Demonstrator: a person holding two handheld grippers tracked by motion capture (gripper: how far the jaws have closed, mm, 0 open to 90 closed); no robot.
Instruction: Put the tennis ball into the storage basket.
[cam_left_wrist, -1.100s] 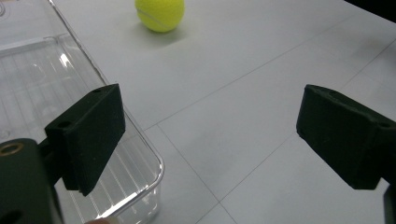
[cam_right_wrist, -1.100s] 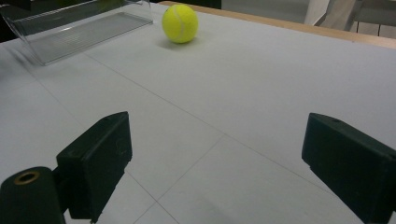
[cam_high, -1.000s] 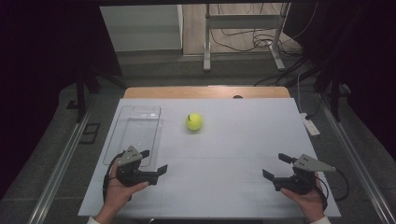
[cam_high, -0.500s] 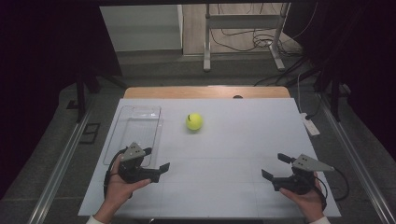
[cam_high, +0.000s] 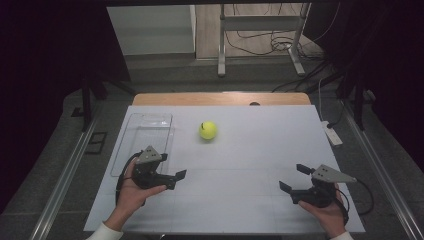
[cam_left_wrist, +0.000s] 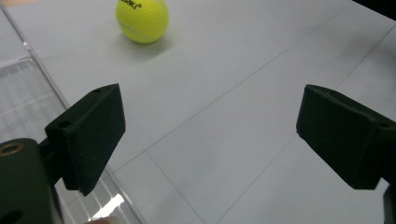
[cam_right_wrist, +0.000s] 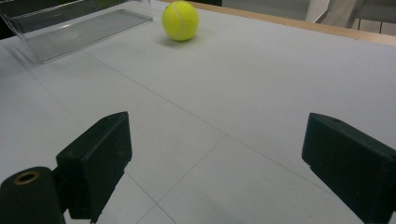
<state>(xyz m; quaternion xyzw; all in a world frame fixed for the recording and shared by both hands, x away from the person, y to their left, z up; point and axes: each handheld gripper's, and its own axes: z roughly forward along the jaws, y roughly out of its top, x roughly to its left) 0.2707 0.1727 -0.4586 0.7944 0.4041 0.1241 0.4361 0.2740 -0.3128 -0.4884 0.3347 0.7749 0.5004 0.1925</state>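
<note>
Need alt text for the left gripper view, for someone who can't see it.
A yellow tennis ball sits on the white table ahead of the left gripper, whose two black jaws stand wide apart with nothing between them. The edge of a clear plastic tray lies at the left.

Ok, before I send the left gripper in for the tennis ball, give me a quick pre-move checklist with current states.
1. Left gripper jaws wide apart, nothing between them: ok.
2. Tennis ball resting free on the table, touching nothing: ok.
3. Path from left gripper to ball bare: ok.
4. Clear tray beside the ball, apart from it, empty: ok.
5. Right gripper open, well off to the side: ok.
6. Ball fully at rest: cannot tell.
</note>
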